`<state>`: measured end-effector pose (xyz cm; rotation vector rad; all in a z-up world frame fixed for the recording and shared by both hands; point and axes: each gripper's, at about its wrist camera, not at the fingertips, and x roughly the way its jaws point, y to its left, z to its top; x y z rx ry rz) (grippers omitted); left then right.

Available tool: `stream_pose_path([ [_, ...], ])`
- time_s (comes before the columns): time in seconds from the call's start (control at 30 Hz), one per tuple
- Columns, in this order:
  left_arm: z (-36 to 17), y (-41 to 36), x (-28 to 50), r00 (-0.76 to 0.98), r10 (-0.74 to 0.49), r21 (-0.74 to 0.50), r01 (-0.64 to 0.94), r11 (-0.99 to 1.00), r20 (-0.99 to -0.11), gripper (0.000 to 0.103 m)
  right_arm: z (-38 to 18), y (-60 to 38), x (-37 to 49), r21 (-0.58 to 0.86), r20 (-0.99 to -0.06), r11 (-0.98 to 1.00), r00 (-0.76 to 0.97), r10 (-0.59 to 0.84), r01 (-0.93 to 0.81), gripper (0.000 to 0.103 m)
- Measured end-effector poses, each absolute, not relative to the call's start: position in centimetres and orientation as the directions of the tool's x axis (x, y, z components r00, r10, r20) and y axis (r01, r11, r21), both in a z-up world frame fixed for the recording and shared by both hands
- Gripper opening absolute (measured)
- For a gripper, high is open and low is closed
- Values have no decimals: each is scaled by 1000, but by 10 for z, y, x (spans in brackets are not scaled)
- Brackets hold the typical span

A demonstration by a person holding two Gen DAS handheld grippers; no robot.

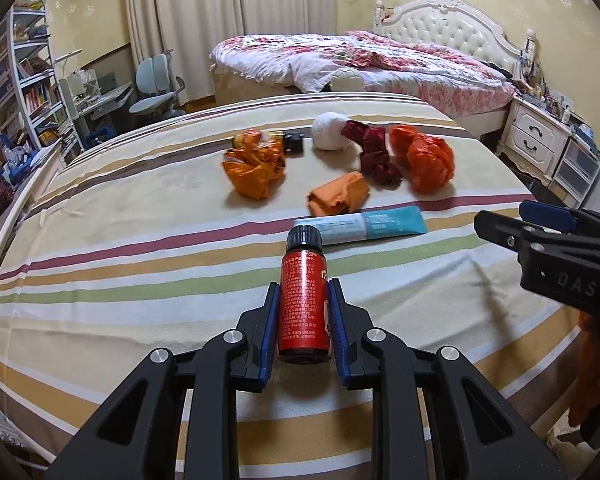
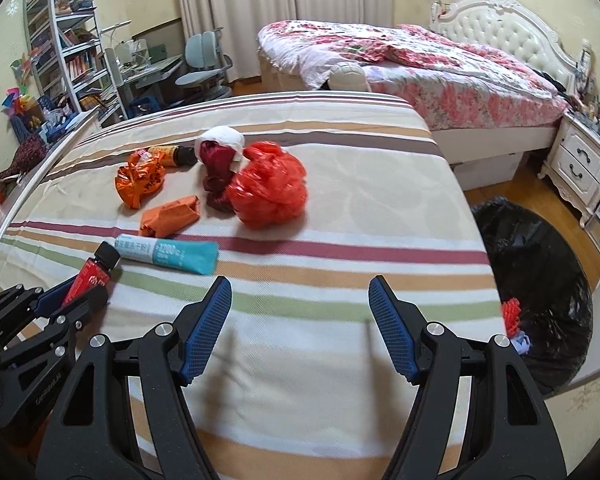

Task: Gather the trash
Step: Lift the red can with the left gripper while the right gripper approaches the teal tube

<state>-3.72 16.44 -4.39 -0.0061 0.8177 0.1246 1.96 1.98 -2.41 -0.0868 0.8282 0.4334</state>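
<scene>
Bottle gripped, bin next.
Left tongs (image 1: 303,320) clamp the red bottle (image 1: 303,300); right tongs (image 2: 300,324) gape empty. It must likely travel right to the black bag (image 2: 540,280).

Both wrist views downward (shared striped bedspread (image 1: 140,264))

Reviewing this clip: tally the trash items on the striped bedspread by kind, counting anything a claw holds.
Small bottles: 2 (red bottle in the left claw, amber bottle)
Tubes: 1 (teal tube)
Crumpled plastic bags or wrappers: 3
Torn orange box: 1
White paper wad: 1
Total: 8
</scene>
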Motion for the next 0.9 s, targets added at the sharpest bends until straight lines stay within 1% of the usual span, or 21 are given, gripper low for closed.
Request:
stream_pose_path([
  [0.2,-42,200,-41,664,162,41,-194,980,-730,25,-25,44,38,75,-742,898,578,341,-434,70],
  [0.5,-40,243,-45,651,225,37,-288,957,-725,25,-34,69,61,19,-779,908,563,275,-418,69],
  [0.8,-41,261,-48,641,249,31,-331,943,-726,25,-36,65,34,5,-791,902,550,267,-432,71],
  [0.9,-41,263,-50,639,251,26,-339,940,-727,25,-36,61,19,8,-793,896,542,276,-445,73],
])
